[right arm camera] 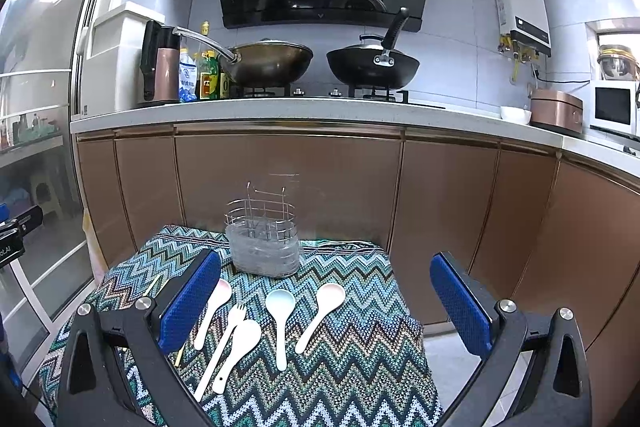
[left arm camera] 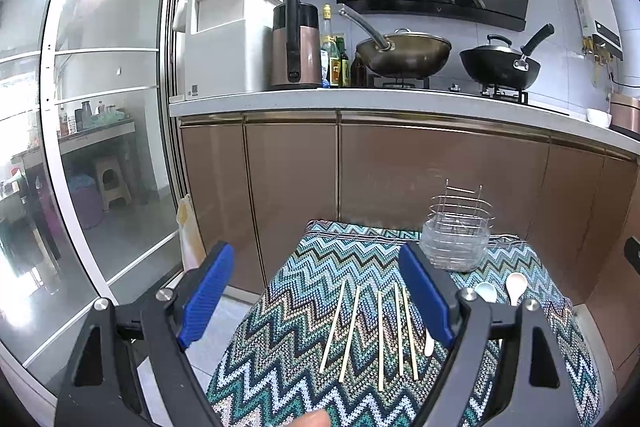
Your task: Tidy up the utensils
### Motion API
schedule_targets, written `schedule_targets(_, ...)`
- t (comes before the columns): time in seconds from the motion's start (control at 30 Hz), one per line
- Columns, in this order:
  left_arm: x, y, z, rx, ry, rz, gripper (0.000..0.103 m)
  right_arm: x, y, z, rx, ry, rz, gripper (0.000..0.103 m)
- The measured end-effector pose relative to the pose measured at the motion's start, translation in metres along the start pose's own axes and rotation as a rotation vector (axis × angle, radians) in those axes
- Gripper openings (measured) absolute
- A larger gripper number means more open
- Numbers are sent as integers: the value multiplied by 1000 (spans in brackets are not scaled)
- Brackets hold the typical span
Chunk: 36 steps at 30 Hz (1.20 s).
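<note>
A small table with a zigzag cloth holds the utensils. Several pale chopsticks lie side by side on it, below my open, empty left gripper. In the right wrist view several plastic spoons and a white fork lie on the cloth below my open, empty right gripper. Two spoons also show in the left wrist view. A wire utensil holder with a clear plastic liner stands upright and empty at the table's far edge.
Brown cabinet doors rise just behind the table under a white counter with two woks, bottles and a kettle. A glass sliding door is on the left. My left gripper's body shows at the right view's left edge.
</note>
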State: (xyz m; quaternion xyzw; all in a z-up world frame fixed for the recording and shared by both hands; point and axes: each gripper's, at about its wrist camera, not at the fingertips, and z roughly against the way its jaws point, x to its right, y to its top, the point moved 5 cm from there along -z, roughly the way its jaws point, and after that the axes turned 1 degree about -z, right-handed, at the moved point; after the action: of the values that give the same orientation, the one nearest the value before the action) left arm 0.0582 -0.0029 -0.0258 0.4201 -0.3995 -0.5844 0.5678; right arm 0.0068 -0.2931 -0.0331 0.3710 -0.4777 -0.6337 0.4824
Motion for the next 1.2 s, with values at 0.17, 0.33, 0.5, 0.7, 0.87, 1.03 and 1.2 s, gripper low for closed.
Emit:
schedule_targets(0.17, -1, -1, -2, -4, 2, 4, 84, -2, -2, -2, -7, 14, 3, 103)
schedule_targets(0.33, -3, -3, -4, -12, 7, 10, 84, -4, -2, -2, -5, 19, 11, 103)
schedule_targets(0.5, -3, -2, -5, -13, 5, 4, 84, -2, -3, -3, -7, 8, 12, 103)
schedule_targets(0.7, -3, -4, -4, -9, 10, 6, 84, -3, -6, -4, -14, 7, 14, 103)
schedule_targets(0.87, -3, -5, -4, -6, 13, 4, 84, -2, -6, -5, -12, 12, -3, 103)
schedule_targets(1.03, -7, -4, -10, -25, 10, 2, 84, -1, -9, -9, -21, 25, -18, 103)
schedule_targets(1.2, -12, -4, -16, -40, 18, 1, 84, -3, -12, -13, -28, 34, -10, 103)
